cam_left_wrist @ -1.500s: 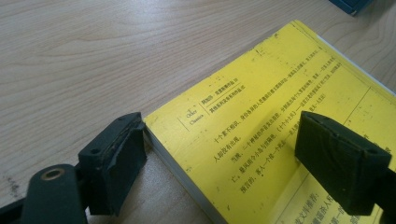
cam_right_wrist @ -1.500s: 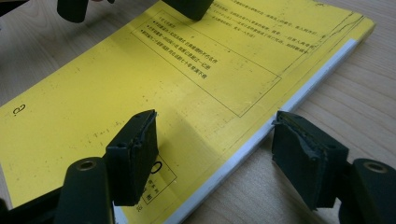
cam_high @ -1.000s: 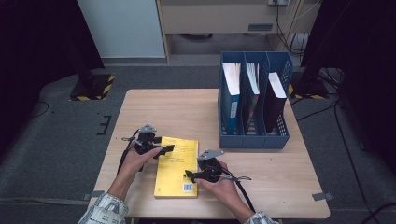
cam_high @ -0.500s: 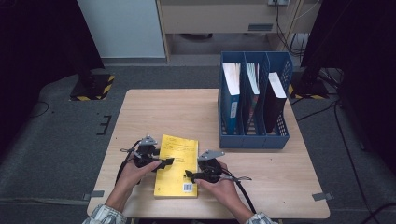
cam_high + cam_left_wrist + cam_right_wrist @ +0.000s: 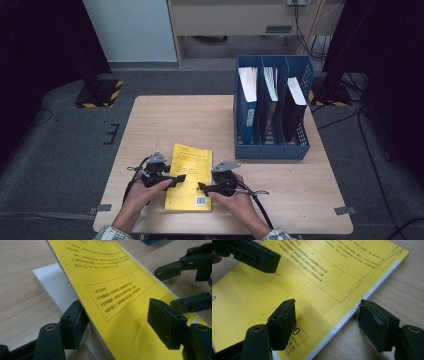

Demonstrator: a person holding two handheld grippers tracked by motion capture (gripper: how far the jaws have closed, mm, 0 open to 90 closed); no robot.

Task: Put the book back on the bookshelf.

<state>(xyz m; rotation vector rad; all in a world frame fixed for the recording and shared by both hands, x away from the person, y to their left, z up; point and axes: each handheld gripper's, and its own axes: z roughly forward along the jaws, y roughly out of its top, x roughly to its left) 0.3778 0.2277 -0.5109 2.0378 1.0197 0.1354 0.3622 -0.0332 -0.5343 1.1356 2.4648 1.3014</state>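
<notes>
A: Where's the book?

B: Yellow book (image 5: pixel 190 176) lies flat on the table (image 5: pixel 165 120), near the front edge, between the two hands. Its long sides run away from the person, barcode end nearest them.

A: Left gripper?

B: Left gripper (image 5: pixel 176 179) is at the book's left long edge. In the left gripper view, one jaw sits under the lifted yellow cover at the page block and the other hangs over the cover face with a gap. The jaws have just been closing, but they're still about half open, with the cover between them and not pinched. That edge is raised, showing white pages (image 5: pixel 53 287) under it.

A: Right one?

B: Right gripper (image 5: pixel 204 188) straddles the right long edge near the barcode corner. One jaw is over the cover and the other is outside on the bare wood. They're about half open. I can't tell if either pad touches the book.

A: Room to move?

B: Bare wood left of the book and across the back half of the table. The blue file rack (image 5: pixel 272 149), three slots with books standing in them, sits back right, well apart from the book. Right of the book is an open strip up to the table's right edge. The two grippers' tips are close together over the cover.
</notes>
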